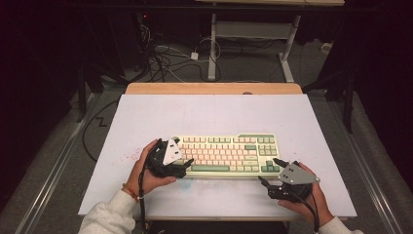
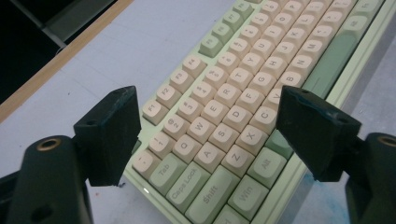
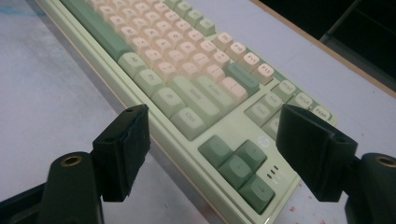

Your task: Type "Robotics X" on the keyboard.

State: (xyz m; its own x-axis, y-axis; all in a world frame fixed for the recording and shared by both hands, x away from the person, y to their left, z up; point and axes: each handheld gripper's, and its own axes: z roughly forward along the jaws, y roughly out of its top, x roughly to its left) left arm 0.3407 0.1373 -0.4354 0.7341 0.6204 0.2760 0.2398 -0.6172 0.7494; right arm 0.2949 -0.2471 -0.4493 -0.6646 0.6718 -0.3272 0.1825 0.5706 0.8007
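Two grippers flank a pastel green and cream mechanical keyboard (image 1: 226, 154) lying just below the centre of the high view on the white table (image 1: 146, 117). At lower left, the left gripper (image 1: 186, 164) stands with jaws wide apart over the keyboard's left end, gripping nothing. At lower right, the right gripper (image 1: 271, 171) likewise gapes wide by the arrow-key corner, empty.

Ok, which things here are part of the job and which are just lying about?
In the job:
keyboard
left gripper, open at the keyboard's left end
right gripper, open at its right end

Lying about:
cables on the floor
desk frame behind the table
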